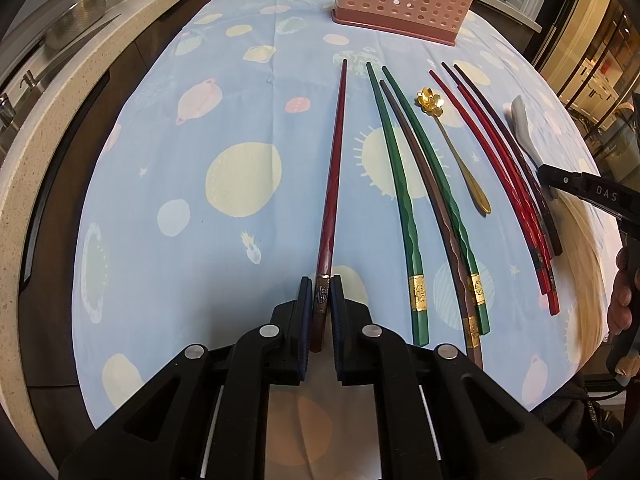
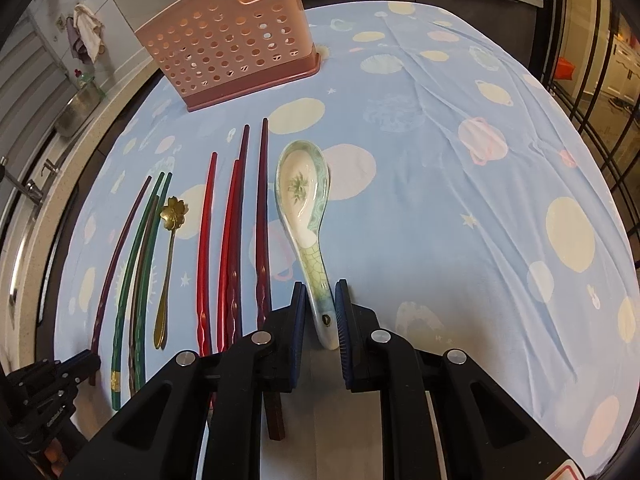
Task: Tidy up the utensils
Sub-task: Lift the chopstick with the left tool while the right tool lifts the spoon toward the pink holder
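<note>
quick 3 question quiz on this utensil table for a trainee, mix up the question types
1. True or false: the left tool is shut on a dark red chopstick.
2. Multiple choice: the right tool grips the A) gold flower spoon B) ceramic soup spoon C) green chopstick.
3. Fill in: the pink perforated utensil holder stands at the ___ end of the tablecloth, beyond the utensil tips.

Key: 1 true; 2 B, by its handle; 3 far.
</note>
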Demonstrator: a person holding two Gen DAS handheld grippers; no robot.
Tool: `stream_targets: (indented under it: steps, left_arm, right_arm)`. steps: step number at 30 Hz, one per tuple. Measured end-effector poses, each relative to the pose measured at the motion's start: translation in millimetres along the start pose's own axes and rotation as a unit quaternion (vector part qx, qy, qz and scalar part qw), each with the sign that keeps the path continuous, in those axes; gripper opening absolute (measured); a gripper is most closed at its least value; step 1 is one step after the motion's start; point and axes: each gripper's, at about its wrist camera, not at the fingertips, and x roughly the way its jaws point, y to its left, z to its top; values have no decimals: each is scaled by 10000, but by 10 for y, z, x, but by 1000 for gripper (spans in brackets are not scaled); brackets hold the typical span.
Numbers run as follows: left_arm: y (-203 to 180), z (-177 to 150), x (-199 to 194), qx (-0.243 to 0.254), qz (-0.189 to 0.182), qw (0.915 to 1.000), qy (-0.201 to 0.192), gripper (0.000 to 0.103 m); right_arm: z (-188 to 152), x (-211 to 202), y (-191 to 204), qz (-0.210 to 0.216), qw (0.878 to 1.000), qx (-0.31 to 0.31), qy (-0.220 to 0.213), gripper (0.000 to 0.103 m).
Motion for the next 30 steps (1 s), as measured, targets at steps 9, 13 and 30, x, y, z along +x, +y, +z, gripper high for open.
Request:
stream_targets:
  steps: [9, 13, 30]
  left_arm:
    - [31, -8, -31, -66, -132, 9999, -15, 9]
    - [28, -25, -127, -58, -194, 9997, -122, 8]
    - [20, -50, -285, -90, -484, 9986, -207, 24]
  right_arm:
    - [-103, -89, 32, -75, 9999, -145, -23, 10]
    - [-168, -205, 24, -52, 9999, -141, -84, 10]
    - [-208, -709, 55, 102, 9986, -118, -505, 7]
